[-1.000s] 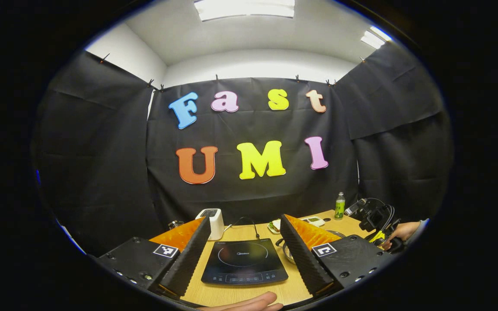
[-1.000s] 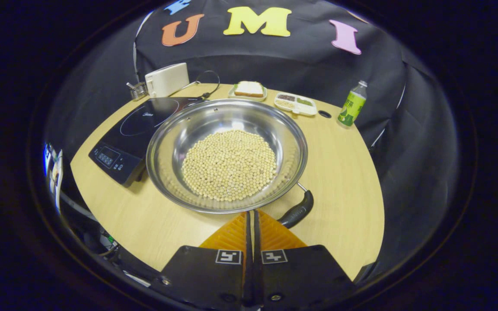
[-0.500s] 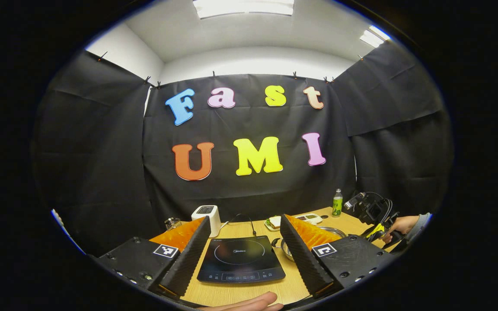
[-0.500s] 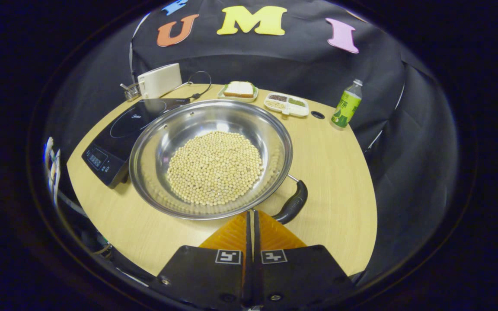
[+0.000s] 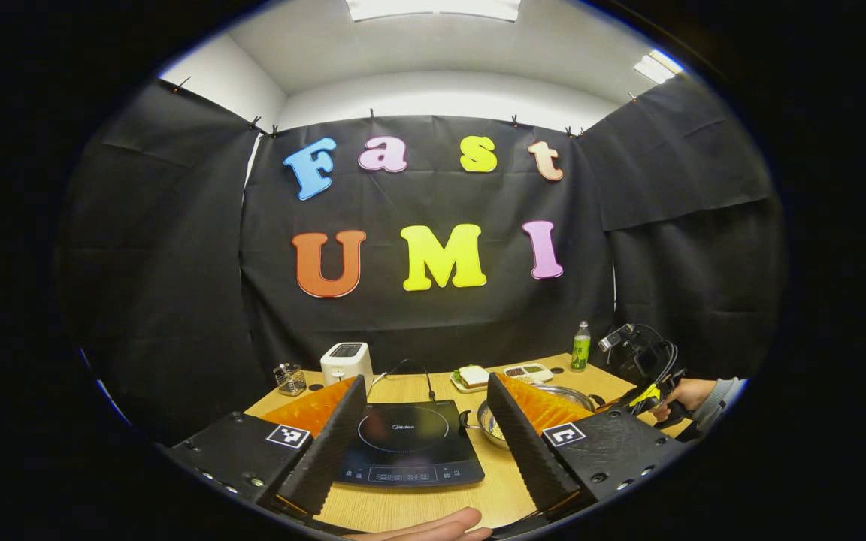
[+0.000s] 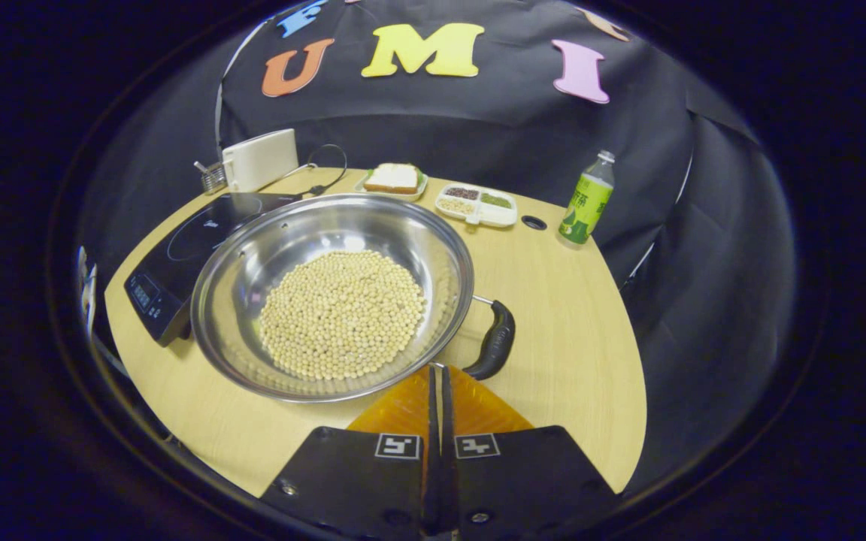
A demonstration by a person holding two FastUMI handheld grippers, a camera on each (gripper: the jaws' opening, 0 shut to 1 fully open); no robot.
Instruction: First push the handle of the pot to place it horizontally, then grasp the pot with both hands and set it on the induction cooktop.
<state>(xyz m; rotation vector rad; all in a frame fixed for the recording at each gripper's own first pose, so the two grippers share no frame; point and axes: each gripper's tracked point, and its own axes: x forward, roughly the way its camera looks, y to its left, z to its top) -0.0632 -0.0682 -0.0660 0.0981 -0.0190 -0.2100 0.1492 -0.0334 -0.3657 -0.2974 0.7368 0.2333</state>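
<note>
Inside pot (image 6: pixel 252 248), pale beans (image 6: pixel 341 312)

Claw (image 6: pixel 437 368) bodies blk w/ square markers, screws — grey sleeve (image 5: pixel 719 394)

The left gripper (image 5: pixel 427 392) is held level and low, its two fingers spread wide apart with nothing between them. A fingertip of the person's hand (image 5: pixel 433 526) is seen beneath it. The right gripper (image 6: pixel 438 370) is angled downward, its fingers pressed together. In the left gripper view, the right hand (image 5: pixel 685 394) is seen gripping its device.
</note>
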